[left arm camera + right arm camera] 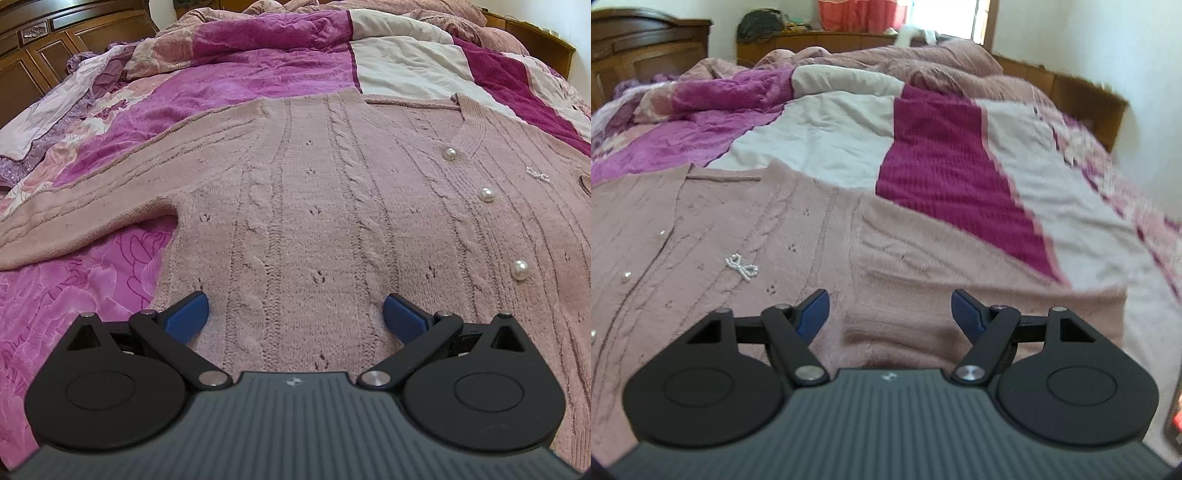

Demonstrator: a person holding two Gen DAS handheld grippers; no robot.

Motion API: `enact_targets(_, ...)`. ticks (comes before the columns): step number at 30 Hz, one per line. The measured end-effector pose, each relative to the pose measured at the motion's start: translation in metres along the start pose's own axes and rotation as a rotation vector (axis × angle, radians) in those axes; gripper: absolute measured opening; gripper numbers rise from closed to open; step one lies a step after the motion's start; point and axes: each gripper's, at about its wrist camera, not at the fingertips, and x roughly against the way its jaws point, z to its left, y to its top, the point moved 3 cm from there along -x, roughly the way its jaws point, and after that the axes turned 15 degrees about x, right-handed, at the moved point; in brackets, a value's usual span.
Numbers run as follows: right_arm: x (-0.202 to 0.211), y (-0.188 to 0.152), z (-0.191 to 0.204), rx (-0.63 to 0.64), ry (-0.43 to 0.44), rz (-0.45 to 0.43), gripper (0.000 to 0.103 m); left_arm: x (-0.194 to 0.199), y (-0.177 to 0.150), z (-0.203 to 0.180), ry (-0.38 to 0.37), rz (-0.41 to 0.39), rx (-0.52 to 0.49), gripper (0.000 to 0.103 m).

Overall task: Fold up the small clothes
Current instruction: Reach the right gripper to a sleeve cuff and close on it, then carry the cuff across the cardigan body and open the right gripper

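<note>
A dusty-pink cable-knit cardigan [314,184] lies flat on the bed, front up, with pearl buttons [486,194] down its placket. One sleeve [92,192] stretches out to the left. My left gripper [295,299] hovers open low over the cardigan's body, with knit beneath the blue fingertips [188,314] but nothing pinched. In the right wrist view the cardigan [701,240] shows a small beaded bow [741,267], and its other sleeve [942,258] lies folded beside the body. My right gripper [889,295] stands open just above that sleeve, a raised crease of fabric between its jaws.
The bed wears a patchwork cover [221,85] of magenta, pink and cream. A rumpled pink blanket [923,62] is heaped at the far end. A wooden cabinet [37,48] stands to the left, a wooden bed frame [1071,92] to the right.
</note>
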Motion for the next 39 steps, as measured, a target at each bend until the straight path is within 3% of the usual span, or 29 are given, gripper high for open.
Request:
enact_targets(4, -0.013, -0.002, -0.001, 0.051, 0.036, 0.059, 0.074, -0.002, -0.001, 0.0, -0.001, -0.008, -0.002, 0.103)
enact_targets(8, -0.027, -0.014, -0.008, -0.012, 0.085, 0.091, 0.073, -0.002, -0.002, 0.0, -0.003, -0.016, 0.0, 0.103)
enact_targets(10, -0.025, -0.014, -0.012, -0.049, 0.084, 0.077, 0.061, -0.002, -0.003, 0.0, -0.003, -0.019, 0.002, 0.103)
enact_targets(12, -0.023, -0.014, -0.017, -0.09, 0.091, 0.067, 0.033, -0.002, -0.003, 0.0, -0.001, -0.019, 0.0, 0.103)
enact_targets(14, -0.021, -0.011, -0.022, -0.115, 0.07, 0.074, 0.014, -0.002, -0.004, 0.0, -0.002, -0.02, 0.001, 0.103)
enact_targets(22, 0.003, 0.016, -0.046, -0.275, 0.066, 0.003, 0.014, -0.003, 0.006, 0.001, 0.0, 0.03, 0.007, 0.103)
enact_targets(27, 0.029, 0.056, -0.048, -0.394, 0.101, -0.103, 0.014, 0.018, 0.016, 0.016, -0.007, -0.013, 0.071, 0.103)
enact_targets(32, 0.046, 0.101, -0.029, -0.47, 0.199, -0.199, 0.014, 0.047, 0.032, 0.042, 0.011, -0.082, 0.118, 0.103)
enact_targets(39, 0.065, 0.161, 0.036, -0.487, 0.376, -0.347, 0.014, 0.083, 0.041, 0.083, 0.042, -0.155, 0.163, 0.103)
